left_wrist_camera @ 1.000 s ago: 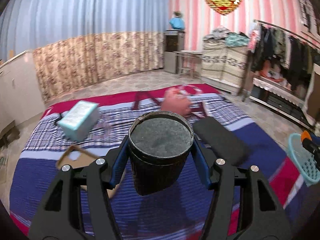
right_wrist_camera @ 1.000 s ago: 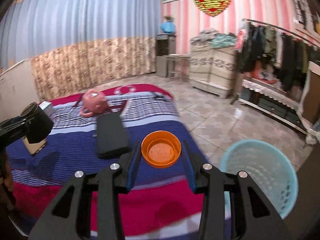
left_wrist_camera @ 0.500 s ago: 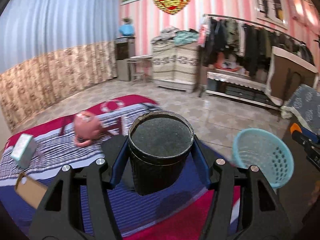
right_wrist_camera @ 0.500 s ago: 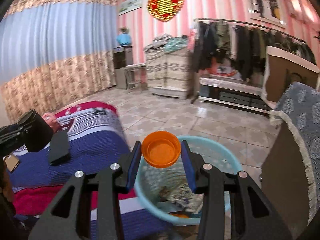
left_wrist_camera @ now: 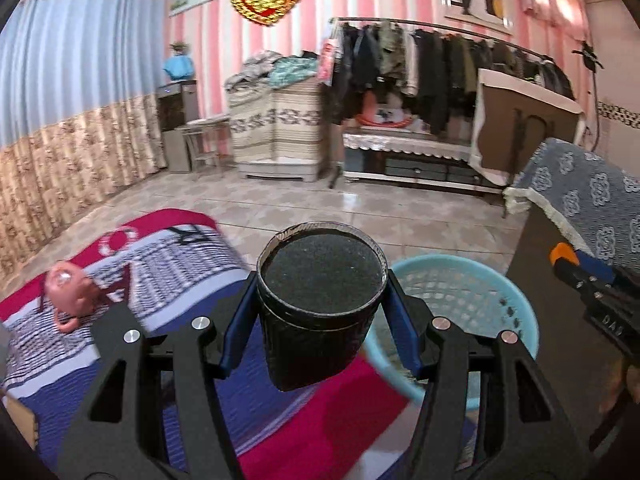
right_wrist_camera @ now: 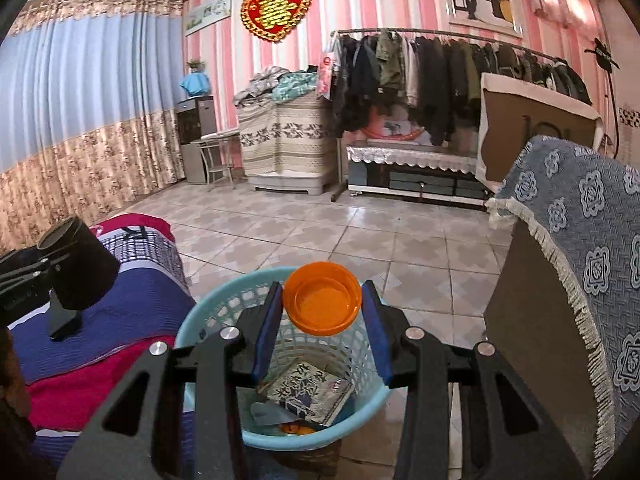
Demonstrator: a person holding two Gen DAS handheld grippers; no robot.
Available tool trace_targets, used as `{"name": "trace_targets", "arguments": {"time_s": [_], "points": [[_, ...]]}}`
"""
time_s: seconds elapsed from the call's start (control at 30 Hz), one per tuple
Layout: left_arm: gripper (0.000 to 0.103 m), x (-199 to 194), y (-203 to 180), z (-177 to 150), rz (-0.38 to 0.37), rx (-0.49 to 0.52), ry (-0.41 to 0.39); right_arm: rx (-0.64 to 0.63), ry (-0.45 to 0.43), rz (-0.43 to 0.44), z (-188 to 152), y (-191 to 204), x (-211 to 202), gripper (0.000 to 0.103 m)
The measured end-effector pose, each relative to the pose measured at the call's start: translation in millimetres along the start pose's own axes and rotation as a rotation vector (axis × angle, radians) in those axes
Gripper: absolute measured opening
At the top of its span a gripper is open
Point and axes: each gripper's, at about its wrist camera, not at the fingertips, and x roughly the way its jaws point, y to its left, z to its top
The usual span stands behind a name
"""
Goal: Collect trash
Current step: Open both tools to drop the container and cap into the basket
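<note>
Trash sits in both my grips: my right gripper point(right_wrist_camera: 322, 316) is clamped on one orange lid point(right_wrist_camera: 322, 298), held by its rim with the hollow side facing me, and my left gripper point(left_wrist_camera: 318, 320) is clamped on one black cup point(left_wrist_camera: 320, 304), upright, its dark grainy fill showing at the top.

From the right wrist view the lid hangs over the mouth of the single blue basket point(right_wrist_camera: 208, 316), which stands on the tiled floor just beside the bed point(right_wrist_camera: 132, 304). Inside it I count one printed packet point(right_wrist_camera: 310, 394), a grey scrap and something orange at the bottom, too hidden to name. From the left wrist view the cup is at the bed's edge, with the basket just behind and to its right, so I judge it not yet over the opening.

I take this as the drop-off step. The next move asks my right jaws to part so the lid falls inside the rim; the cup first needs carrying across over the basket.

Farther off, one pink teapot-like thing point(left_wrist_camera: 66, 294) and one flat black object point(right_wrist_camera: 64, 318) lie on the bed; whether they count as trash I cannot tell.
</note>
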Motion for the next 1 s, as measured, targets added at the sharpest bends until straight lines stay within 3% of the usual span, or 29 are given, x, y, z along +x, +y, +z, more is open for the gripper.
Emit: {"name": "trace_targets", "arguments": {"time_s": [0.37,0.67,0.73,0.8,1.0], "points": [[0.059,54,-59,2,-0.117,0.057,0.048,0.032,0.035,-0.044,-10,-27,18,0.04],[0.059,81,-77,9,-0.123,0.079,0.052,0.059,0.06,-0.054,-15,-35,30,0.04],[0.064,83,-78,11,-0.118,0.09,0.037,0.061,0.064,-0.054,-15,-35,33,0.04],[0.079,82,-77,12,-0.101,0.092,0.02,0.056,0.067,-0.054,-16,-35,36,0.04],[0.091,77,-61,14,-0.069,0.07,0.004,0.052,0.078,-0.052,-20,-32,41,0.04]]}}
